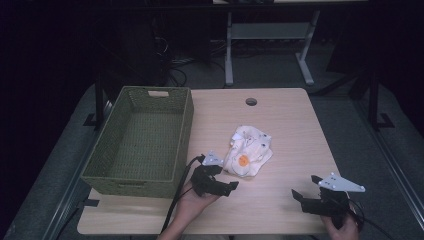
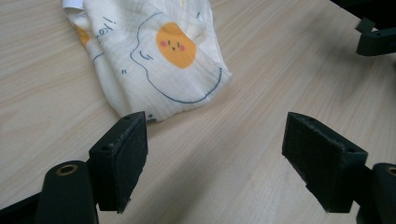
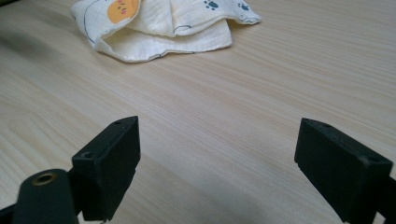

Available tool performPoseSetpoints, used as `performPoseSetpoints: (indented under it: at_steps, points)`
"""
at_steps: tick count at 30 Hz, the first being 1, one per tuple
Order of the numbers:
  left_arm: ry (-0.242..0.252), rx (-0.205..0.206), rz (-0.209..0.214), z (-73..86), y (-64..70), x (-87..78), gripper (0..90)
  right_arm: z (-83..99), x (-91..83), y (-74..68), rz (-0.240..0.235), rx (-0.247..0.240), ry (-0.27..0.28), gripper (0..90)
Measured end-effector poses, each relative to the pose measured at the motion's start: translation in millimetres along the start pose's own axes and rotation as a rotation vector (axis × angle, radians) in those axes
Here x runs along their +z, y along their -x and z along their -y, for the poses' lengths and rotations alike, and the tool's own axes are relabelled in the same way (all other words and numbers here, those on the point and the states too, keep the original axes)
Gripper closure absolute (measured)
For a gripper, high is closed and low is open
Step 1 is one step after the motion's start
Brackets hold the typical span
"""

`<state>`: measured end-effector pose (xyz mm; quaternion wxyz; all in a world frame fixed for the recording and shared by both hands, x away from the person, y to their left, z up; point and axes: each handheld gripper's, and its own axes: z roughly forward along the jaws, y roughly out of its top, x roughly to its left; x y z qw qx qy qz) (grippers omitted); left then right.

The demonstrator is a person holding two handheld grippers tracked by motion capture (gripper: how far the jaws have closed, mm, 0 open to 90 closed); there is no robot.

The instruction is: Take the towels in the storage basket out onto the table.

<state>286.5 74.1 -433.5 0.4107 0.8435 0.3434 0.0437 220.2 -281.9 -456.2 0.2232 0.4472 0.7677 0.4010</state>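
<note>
A crumpled cream cloth (image 1: 248, 150) with an orange egg-yolk face and small paw prints lies near the middle of the wooden table (image 1: 290, 125). My left gripper (image 1: 226, 186) sits just in front of its near left corner, jaws open and empty; in the left gripper view the cloth (image 2: 154, 51) lies just beyond the left fingertip (image 2: 122, 158). My right gripper (image 1: 306, 189) rests open near the front right edge, well away from the cloth (image 3: 163, 25), with bare wood between its jaws. The left gripper view catches the right gripper (image 2: 376, 39) at its top right corner.
A green woven basket (image 1: 120, 175) with nothing in it stands on the left part of the table, its right wall close to my left gripper's cable. A round cable hole (image 1: 251, 102) sits near the table's far edge. Desk legs and cables stand on the floor beyond.
</note>
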Motion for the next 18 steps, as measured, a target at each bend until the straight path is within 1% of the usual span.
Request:
performPoseSetpoints:
  at_steps: [2,4,5,6,7,9,12,14,15,17,18]
  points:
    - [-0.006,0.008,-0.010,1.9,1.8,1.4,22.5,-0.1,0.3,-0.7,-0.001,0.004,-0.003,14.0]
    - [-0.010,0.011,-0.005,3.6,2.1,1.3,22.5,0.0,0.2,-1.1,-0.003,0.004,-0.005,13.9]
    - [-0.005,0.003,-0.003,4.6,3.1,1.9,22.5,0.1,0.1,-1.0,-0.003,0.002,-0.004,13.9]
    - [-0.016,0.012,-0.003,5.6,3.2,1.6,22.5,0.2,-0.2,-0.6,-0.003,-0.002,-0.003,13.9]
    - [-0.011,0.012,-0.003,6.4,3.8,2.0,22.5,0.2,-0.5,-0.3,-0.002,-0.003,-0.002,13.9]
    - [-0.015,0.013,0.000,8.3,5.6,2.2,22.5,0.3,-0.9,-0.3,-0.001,-0.001,-0.001,13.9]
    - [-0.015,0.029,0.000,10.2,8.7,1.4,22.5,0.8,-1.7,-0.6,-0.001,-0.004,-0.001,13.9]
    - [-0.014,0.028,0.004,10.9,9.4,0.9,22.5,1.7,-2.0,-1.1,0.003,0.002,-0.002,13.9]
    - [-0.006,0.020,0.007,11.3,10.2,1.0,22.5,2.4,-2.0,-0.8,0.004,-0.002,-0.002,13.9]
    - [-0.014,0.034,0.005,11.6,9.6,0.1,22.5,4.0,-2.5,-1.1,0.004,0.009,-0.001,13.9]
    - [-0.014,0.033,0.005,11.7,9.2,0.0,22.5,4.6,-2.8,-0.6,0.002,0.007,0.002,13.9]
